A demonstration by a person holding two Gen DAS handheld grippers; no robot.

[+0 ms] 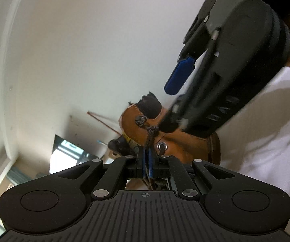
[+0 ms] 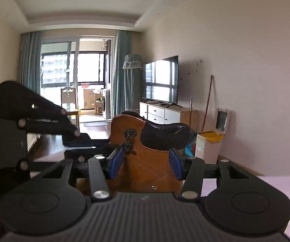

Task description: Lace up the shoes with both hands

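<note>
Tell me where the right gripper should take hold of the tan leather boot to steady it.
Grip the tan leather boot across its upright ankle shaft, below the black padded collar, coming level from the side facing the right gripper. The shaft stands between the blue pads, with flat, firm sides. This probably keeps clear of the lace held by the shut left gripper.

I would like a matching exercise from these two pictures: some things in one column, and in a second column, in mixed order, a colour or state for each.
Things
1. boot
2. left gripper
3. right gripper
4. television
5. curtains

Colour or state
A. fingers on either side of the boot's upper
B. standing on a white cabinet by the wall
C. tan leather with a black collar
D. grey-blue, hanging beside the window
E. fingers shut on the dark lace

Pairs: 1-C, 2-E, 3-A, 4-B, 5-D
</note>
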